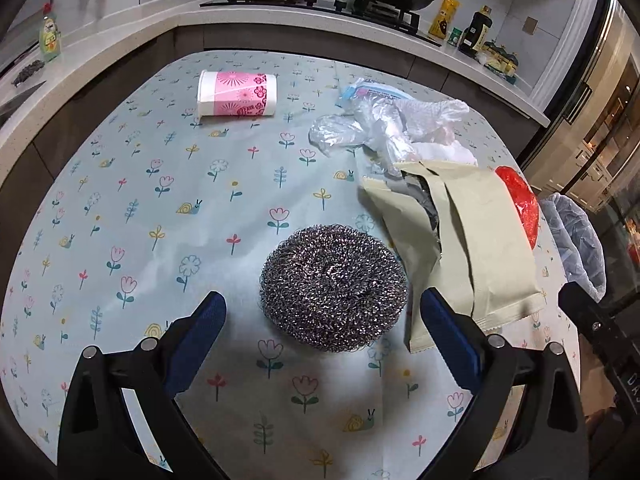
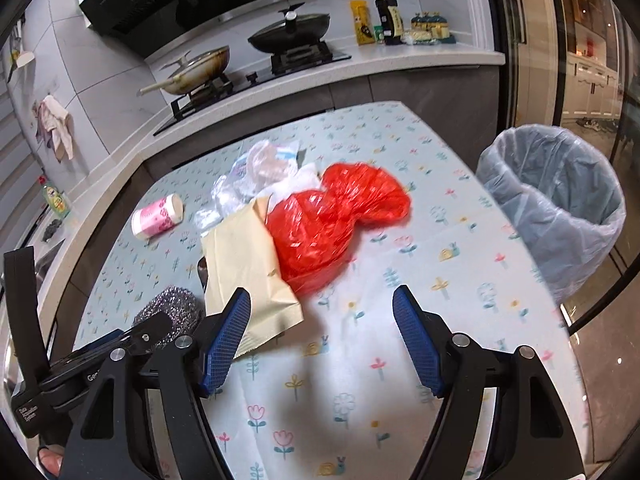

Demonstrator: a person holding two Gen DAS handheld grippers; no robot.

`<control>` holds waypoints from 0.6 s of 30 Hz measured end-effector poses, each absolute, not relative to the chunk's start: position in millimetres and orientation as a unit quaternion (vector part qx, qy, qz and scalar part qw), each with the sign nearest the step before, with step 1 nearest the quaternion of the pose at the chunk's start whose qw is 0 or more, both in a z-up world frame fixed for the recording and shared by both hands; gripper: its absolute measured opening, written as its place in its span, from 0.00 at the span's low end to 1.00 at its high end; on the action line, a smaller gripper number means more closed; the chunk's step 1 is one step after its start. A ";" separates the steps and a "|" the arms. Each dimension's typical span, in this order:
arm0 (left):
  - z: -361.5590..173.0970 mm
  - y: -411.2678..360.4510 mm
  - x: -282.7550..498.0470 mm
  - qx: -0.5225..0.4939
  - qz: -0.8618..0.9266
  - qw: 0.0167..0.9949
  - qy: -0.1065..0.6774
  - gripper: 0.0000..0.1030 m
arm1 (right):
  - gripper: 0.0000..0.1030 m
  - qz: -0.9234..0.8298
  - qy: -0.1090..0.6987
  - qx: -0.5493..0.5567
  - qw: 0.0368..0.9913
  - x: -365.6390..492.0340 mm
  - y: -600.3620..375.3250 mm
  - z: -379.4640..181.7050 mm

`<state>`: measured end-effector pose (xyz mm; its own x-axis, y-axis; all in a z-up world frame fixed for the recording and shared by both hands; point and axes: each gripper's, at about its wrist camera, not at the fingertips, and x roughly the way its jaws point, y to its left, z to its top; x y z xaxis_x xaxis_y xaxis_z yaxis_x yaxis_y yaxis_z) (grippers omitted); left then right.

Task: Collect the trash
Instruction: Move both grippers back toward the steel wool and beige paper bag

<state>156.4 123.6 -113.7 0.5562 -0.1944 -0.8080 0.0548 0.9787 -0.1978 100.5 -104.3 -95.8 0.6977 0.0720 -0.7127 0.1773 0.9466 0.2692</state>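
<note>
Landmark taken: steel wool scourer (image 1: 334, 286), lying flat on the flowered tablecloth (image 1: 160, 240) near its close edge

Far left of the scourer, on the counter: green detergent bottle (image 1: 50, 38). Beyond and left of the scourer, well apart: pink-and-white paper cup (image 1: 237, 93) on its side, open mouth not discernible from either view. Directly short of the scourer: left gripper (image 1: 322, 312), jaws standing wide, blue pads (image 1: 200, 336) either side of the scourer's near rim, not touching it, nothing held. Beyond and right of the scourer: clear plastic wrappers (image 1: 360, 132) and crumpled white tissue (image 1: 436, 118), heaped together. Just right of the scourer, edge close to it, contact not determinable: beige foil pouch (image 1: 472, 236), torn open at the far end, silver lining showing. Further right, partly tucked behind the pouch: red plastic bag (image 2: 332, 224), bunched, resting on the cloth. Right of the pouch's near corner, above bare cloth: right gripper (image 2: 322, 324), jaws spread wide, left pad (image 2: 224, 340) overlapping the pouch corner in view, contact not determinable, nothing gripped. Farthest right of the scourer, off the table edge: waste bin (image 2: 560, 208) lined with a clear bag, mouth open

Behind all of it: hob carrying a pale pan (image 2: 196, 70) and a dark lidded pan (image 2: 290, 32)
</note>
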 end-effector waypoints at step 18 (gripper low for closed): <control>-130.4 132.3 172.4 -0.113 -0.110 0.859 0.487 0.69 | 0.37 0.012 0.428 0.171 0.888 131.3 -77.4 -132.4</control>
<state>172.4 132.3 -130.4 0.5004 -0.3003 -0.8121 0.0790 0.9499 -0.3025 131.3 -77.4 -132.4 0.6339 0.1672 -0.7551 0.1250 0.9414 0.3134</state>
